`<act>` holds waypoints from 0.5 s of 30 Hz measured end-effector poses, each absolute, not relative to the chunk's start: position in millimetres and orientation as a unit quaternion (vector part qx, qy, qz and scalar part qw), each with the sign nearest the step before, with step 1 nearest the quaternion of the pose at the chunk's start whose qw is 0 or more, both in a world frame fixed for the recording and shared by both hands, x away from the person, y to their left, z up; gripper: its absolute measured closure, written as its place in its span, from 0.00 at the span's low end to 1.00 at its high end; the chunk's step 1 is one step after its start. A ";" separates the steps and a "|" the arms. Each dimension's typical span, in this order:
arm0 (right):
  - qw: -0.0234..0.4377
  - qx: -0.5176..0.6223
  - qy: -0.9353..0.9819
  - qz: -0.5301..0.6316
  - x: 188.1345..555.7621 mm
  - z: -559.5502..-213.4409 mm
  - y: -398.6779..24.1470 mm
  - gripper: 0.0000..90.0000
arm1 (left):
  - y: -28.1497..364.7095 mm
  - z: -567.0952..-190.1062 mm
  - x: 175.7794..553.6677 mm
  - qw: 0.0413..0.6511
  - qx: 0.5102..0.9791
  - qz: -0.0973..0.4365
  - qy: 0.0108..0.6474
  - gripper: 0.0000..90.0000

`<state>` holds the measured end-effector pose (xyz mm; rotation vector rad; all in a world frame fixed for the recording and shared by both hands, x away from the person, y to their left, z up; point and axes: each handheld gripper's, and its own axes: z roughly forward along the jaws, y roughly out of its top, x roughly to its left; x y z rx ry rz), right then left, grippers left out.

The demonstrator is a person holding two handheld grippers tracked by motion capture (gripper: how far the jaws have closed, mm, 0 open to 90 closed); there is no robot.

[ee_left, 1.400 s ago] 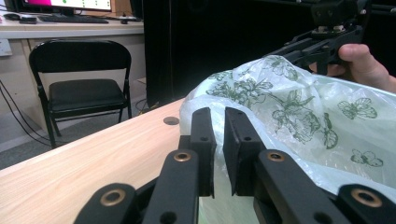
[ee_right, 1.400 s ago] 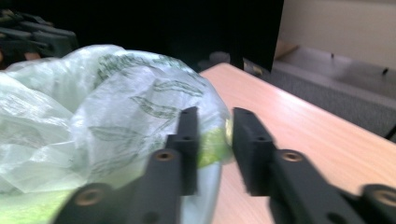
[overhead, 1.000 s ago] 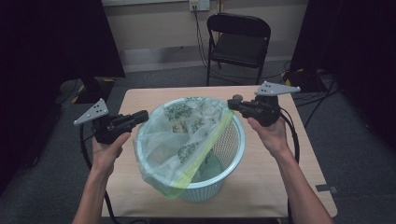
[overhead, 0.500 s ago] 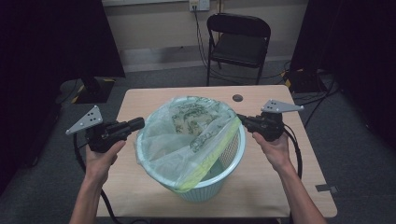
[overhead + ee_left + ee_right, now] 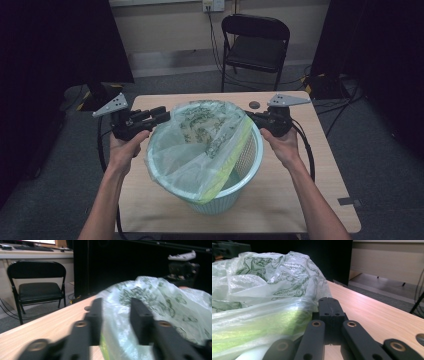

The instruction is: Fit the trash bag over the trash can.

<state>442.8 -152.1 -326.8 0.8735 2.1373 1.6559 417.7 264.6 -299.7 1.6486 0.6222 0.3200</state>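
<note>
White openwork basket (image 5: 240, 175) at mid-tabletop toward the near edge, lined with a leaf-printed plastic bag (image 5: 200, 135) draped over its rim; left gripper (image 5: 162, 114) at the bag's left side, jaws apart and just been opening, film between them; right gripper (image 5: 251, 117) clamped together on the bag's right edge.

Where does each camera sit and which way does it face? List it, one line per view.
High view: above the person's side, facing forward and down on the table; both forearms, left gripper, right gripper.
Left gripper view: along its own jaws, just been opening, bag between them, toward the chair.
Right gripper view: along its shut jaws, beside the bag.
All share the bag.
</note>
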 end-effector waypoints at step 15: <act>0.190 0.326 0.711 0.594 426.7 -296.3 -170.7 0.58 | 283.2 -307.2 378.3 0.625 0.711 0.158 0.282 0.83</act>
